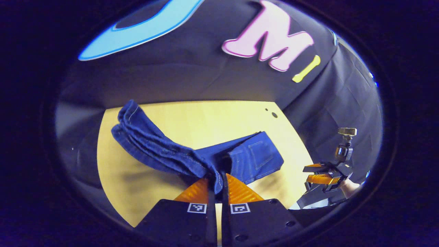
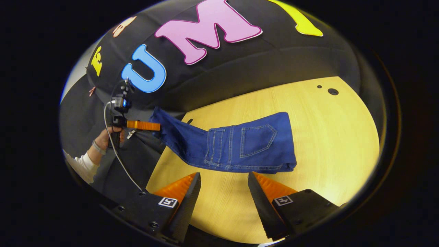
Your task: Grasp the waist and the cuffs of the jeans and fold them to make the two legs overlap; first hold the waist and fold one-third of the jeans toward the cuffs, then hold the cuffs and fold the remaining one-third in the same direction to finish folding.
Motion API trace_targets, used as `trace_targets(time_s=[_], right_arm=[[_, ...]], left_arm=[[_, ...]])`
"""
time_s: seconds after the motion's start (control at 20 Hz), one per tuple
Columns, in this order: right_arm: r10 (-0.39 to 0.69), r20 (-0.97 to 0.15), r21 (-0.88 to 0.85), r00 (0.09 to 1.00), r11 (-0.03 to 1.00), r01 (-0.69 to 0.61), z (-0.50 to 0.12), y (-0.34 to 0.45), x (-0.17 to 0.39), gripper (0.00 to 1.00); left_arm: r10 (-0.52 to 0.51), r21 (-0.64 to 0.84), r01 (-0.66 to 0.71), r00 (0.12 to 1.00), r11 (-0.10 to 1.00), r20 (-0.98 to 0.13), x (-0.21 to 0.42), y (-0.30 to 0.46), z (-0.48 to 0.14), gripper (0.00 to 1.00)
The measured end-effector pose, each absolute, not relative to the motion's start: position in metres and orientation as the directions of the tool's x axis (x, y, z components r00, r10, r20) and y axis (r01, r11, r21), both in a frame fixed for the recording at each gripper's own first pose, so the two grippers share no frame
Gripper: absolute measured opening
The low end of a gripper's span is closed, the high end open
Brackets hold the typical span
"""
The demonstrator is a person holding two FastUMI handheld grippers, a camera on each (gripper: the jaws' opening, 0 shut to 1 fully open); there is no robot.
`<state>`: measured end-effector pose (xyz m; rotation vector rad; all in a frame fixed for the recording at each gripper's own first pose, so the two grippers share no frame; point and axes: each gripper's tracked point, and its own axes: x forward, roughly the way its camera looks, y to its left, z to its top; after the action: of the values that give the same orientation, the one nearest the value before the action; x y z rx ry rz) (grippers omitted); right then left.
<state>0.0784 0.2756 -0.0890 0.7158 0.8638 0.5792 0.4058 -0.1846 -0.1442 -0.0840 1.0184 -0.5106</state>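
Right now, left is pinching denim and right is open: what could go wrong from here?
1. The left gripper pinches only a thin bunch of the jeans; it could slip out mid-fold.
2. The right gripper hangs open off the fabric, so the waist end lies free on the table and may drag.
3. The lifted legs look bunched; layers may land misaligned.

Dark denim jeans [image 2: 240, 144], a matt woven cloth with paler stitched seams and a sewn pocket, lie on a pale wood-grain surface [image 2: 325, 137] with a smooth, faintly glossy finish. The left gripper [image 1: 217, 185] pinches bunched denim between ribbed pads on matt, hard plastic-looking bodies bearing printed square markers. The right gripper [image 2: 223, 192] shows toothed finger edges. Behind hangs a soft, creased matt cloth wall [image 2: 274, 58].
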Motion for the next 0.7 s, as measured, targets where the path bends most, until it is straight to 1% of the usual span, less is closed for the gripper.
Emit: trace_targets(time_s=[0.1, 0.2, 0.25, 0.3, 0.4, 0.45, 0.5, 0.55, 0.6, 0.65, 0.7], right_arm=[[0.706, -0.468, 0.755, 0.532, 0.632, -0.175, -0.088, 0.269, 0.076, 0.85], [0.692, -0.478, 0.736, 0.542, 0.652, -0.183, -0.091, 0.255, 0.069, 0.85], [0.684, -0.483, 0.732, 0.547, 0.658, -0.177, -0.095, 0.248, 0.067, 0.86], [0.678, -0.484, 0.735, 0.553, 0.658, -0.163, -0.099, 0.242, 0.066, 0.86], [0.669, -0.484, 0.745, 0.564, 0.653, -0.135, -0.103, 0.231, 0.062, 0.86], [0.66, -0.488, 0.742, 0.571, 0.658, -0.126, -0.107, 0.224, 0.062, 0.86], [0.652, -0.491, 0.74, 0.577, 0.662, -0.119, -0.111, 0.216, 0.061, 0.86], [0.641, -0.496, 0.735, 0.585, 0.669, -0.109, -0.115, 0.209, 0.062, 0.86], [0.63, -0.502, 0.728, 0.592, 0.678, -0.103, -0.119, 0.2, 0.064, 0.86], [0.619, -0.506, 0.718, 0.601, 0.688, -0.104, -0.123, 0.193, 0.067, 0.86], [0.605, -0.511, 0.704, 0.61, 0.702, -0.107, -0.128, 0.185, 0.071, 0.86]], left_arm=[[-0.516, -0.333, 0.447, 0.392, 0.83, -0.761, 0.41, -0.249, -0.147, 0.11], [-0.569, -0.376, 0.496, 0.325, 0.783, -0.755, 0.406, -0.315, -0.17, 0.11], [-0.582, -0.401, 0.5, 0.282, 0.768, -0.763, 0.403, -0.335, -0.184, 0.11], [-0.577, -0.396, 0.509, 0.267, 0.765, -0.772, 0.405, -0.349, -0.205, 0.11], [-0.5, -0.353, 0.477, 0.225, 0.805, -0.836, 0.404, -0.358, -0.261, 0.11], [-0.442, -0.311, 0.462, 0.207, 0.831, -0.873, 0.402, -0.355, -0.29, 0.11], [-0.382, -0.251, 0.466, 0.211, 0.848, -0.9, 0.406, -0.351, -0.314, 0.12], [-0.329, -0.193, 0.463, 0.234, 0.865, -0.915, 0.406, -0.351, -0.334, 0.16], [-0.321, -0.184, 0.464, 0.237, 0.867, -0.917, 0.401, -0.357, -0.347, 0.36], [-0.314, -0.176, 0.453, 0.25, 0.874, -0.916, 0.402, -0.358, -0.35, 0.35], [-0.316, -0.176, 0.438, 0.272, 0.882, -0.909, 0.398, -0.366, -0.357, 0.43]])
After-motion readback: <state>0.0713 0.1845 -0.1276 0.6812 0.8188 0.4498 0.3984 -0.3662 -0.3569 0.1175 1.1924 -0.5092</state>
